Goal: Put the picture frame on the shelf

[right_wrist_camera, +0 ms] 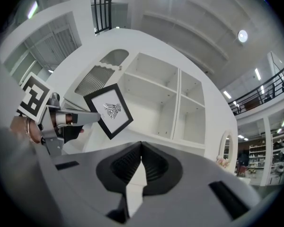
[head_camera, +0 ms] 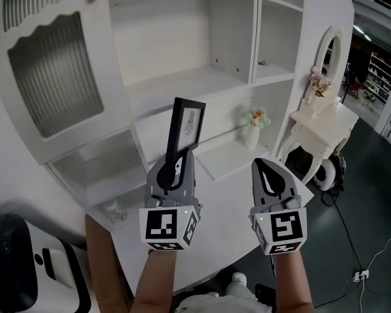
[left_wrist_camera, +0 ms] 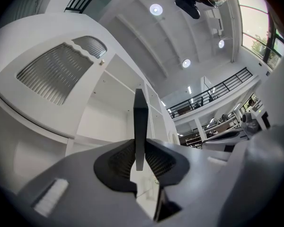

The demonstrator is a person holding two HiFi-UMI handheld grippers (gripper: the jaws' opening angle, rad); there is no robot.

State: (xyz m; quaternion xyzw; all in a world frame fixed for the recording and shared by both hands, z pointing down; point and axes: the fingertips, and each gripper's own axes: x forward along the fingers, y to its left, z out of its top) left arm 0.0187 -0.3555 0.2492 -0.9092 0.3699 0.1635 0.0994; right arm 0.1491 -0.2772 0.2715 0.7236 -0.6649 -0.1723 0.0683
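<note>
A black picture frame with a white mat and a small drawing stands upright, edge-on, in front of the white shelf unit. My left gripper is shut on its lower edge and holds it up. In the left gripper view the frame shows as a thin dark bar pinched between the ribbed pads. In the right gripper view the frame hangs left of the shelves, held by the left gripper. My right gripper sits to the right, jaws shut with nothing between them.
A small white vase with flowers stands on a lower shelf to the right. A white dressing table with an oval mirror stands further right. A cabinet door with a ribbed panel is on the left. A white table edge lies below the grippers.
</note>
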